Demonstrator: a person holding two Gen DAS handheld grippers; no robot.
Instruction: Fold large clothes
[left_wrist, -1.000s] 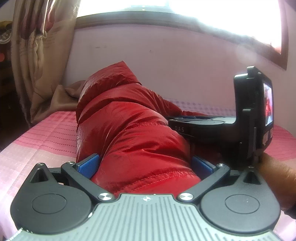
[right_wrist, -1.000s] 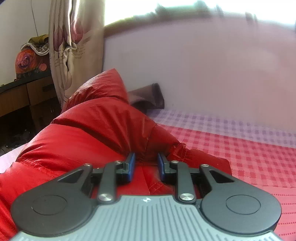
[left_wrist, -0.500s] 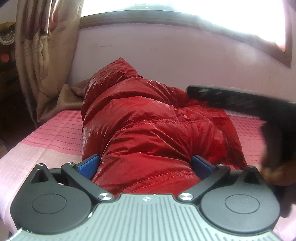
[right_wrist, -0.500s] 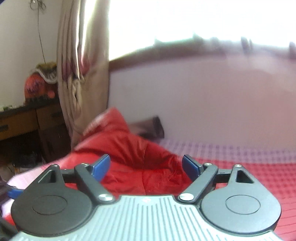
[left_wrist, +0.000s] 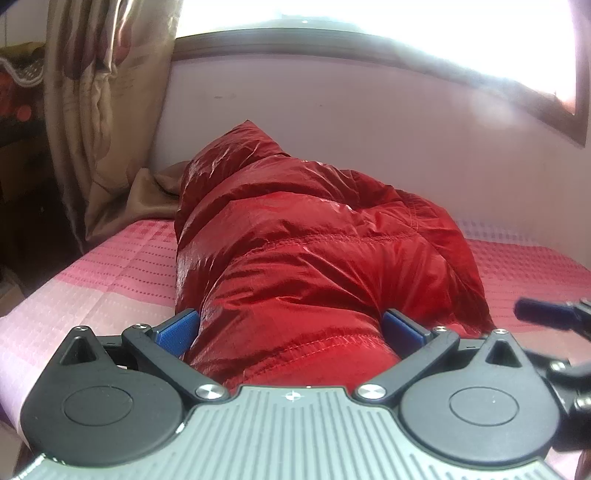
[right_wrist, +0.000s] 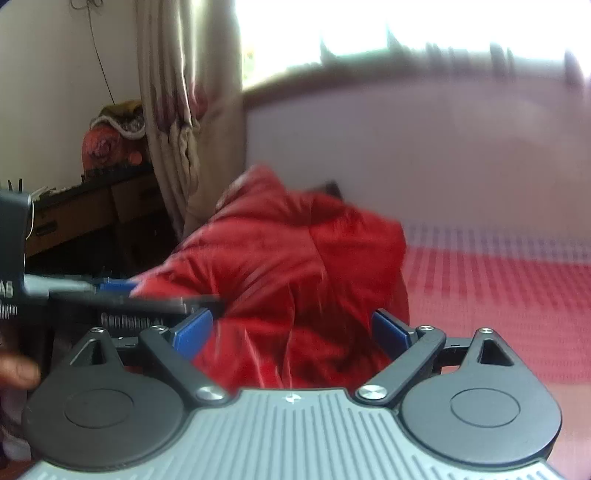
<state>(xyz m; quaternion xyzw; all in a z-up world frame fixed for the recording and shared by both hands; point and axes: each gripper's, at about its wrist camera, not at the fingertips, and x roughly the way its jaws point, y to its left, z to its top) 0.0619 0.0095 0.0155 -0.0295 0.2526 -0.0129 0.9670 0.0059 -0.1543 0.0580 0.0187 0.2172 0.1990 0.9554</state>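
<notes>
A shiny red puffer jacket (left_wrist: 314, 240) lies bunched on the pink checked bed (left_wrist: 110, 266). My left gripper (left_wrist: 290, 325) is shut on a thick fold of its near end, with the blue pads pressing both sides. My right gripper (right_wrist: 291, 328) has its jaws opening wide. The jacket (right_wrist: 295, 251) shows beyond and between its pads, and they do not press on it. One of the right gripper's fingers (left_wrist: 543, 314) pokes in at the right edge of the left wrist view. The left gripper's body (right_wrist: 110, 291) is at the left of the right wrist view.
A pale wall (left_wrist: 332, 110) under a bright window runs behind the bed. A patterned curtain (left_wrist: 99, 110) hangs at the left, with brown cloth (left_wrist: 155, 184) at its foot. A wooden desk (right_wrist: 74, 218) with clutter stands left of the bed (right_wrist: 498, 295). A hand (right_wrist: 14, 369) shows at the left edge.
My right gripper opened, let go of the jacket and drew back towards the near right. The released part of the jacket settled onto the pile. The left gripper kept its hold and stayed put.
</notes>
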